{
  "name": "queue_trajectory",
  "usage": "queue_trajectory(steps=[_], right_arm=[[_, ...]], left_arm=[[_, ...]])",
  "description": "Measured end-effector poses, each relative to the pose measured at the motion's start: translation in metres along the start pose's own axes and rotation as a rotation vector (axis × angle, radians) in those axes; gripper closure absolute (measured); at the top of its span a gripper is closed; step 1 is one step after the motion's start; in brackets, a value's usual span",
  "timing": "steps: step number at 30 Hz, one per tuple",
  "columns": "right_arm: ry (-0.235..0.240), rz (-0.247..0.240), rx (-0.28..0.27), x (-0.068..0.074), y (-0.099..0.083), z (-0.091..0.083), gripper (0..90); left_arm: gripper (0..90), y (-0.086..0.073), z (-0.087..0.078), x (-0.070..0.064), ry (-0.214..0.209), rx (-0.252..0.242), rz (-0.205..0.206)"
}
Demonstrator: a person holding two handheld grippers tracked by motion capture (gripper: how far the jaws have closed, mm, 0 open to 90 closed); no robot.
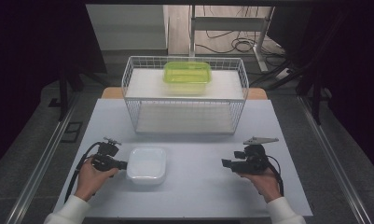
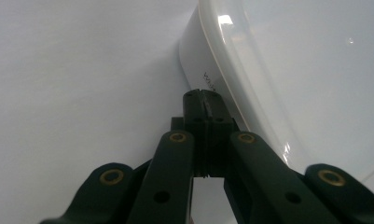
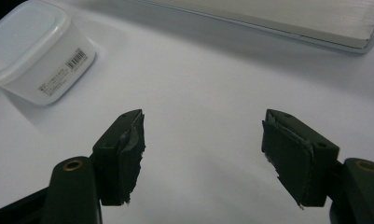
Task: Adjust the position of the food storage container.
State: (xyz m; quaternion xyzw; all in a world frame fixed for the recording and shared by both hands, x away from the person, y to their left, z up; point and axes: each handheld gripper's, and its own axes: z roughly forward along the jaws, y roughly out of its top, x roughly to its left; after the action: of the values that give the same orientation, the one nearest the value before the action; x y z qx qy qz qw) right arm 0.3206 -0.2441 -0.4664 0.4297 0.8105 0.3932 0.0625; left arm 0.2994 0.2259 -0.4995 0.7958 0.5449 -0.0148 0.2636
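From the high view we see a pale grey rectangular table (image 1: 198,186) carrying a white wire-mesh basket rack (image 1: 184,95) at its far edge, with a translucent green lidded plastic box (image 1: 187,74) on the rack's upper shelf. Nearer us, left of the table's middle and towards its near edge, sits a white rectangular plastic container with a translucent lid (image 1: 147,164). The left gripper (image 1: 121,164) lies at that container's left side, its black tip up against the wall, while the right gripper (image 1: 225,163) rests well apart on the right half of the table, pointing towards the container. From here we cannot make out how either pair of jaws stands.

The left gripper view settles that for one side: the left gripper (image 2: 203,99) has its jaws pressed together with nothing between them, the tip right at the container (image 2: 231,70), just under the lid's rim by a rounded corner; whether it truly touches we cannot tell. Small dark print shows on the wall there.

In the right gripper view the right gripper (image 3: 203,154) has its jaws spread wide over bare table, holding nothing. The container (image 3: 33,51) stands far off at upper left, its barcode label facing us, a detail the high view does not give. The rack's lower shelf edge (image 3: 315,23) crosses the top.
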Motion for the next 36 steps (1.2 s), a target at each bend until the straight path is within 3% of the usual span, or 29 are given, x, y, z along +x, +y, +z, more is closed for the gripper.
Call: queue_trajectory(steps=[12, 19, 36], right_arm=[[-0.002, 0.004, 0.005, -0.001, 0.000, 0.000, 29.7], [-0.004, 0.010, 0.009, -0.002, 0.000, -0.001, 29.7], [-0.004, 0.009, 0.010, -0.002, 0.000, 0.000, 28.3]], left_arm=[[89.9, 0.020, 0.022, -0.029, -0.039, 0.031, 0.056], [89.9, 0.020, 0.030, -0.048, -0.070, 0.054, 0.106], [89.9, 0.030, 0.049, -0.085, -0.122, 0.080, 0.169]])
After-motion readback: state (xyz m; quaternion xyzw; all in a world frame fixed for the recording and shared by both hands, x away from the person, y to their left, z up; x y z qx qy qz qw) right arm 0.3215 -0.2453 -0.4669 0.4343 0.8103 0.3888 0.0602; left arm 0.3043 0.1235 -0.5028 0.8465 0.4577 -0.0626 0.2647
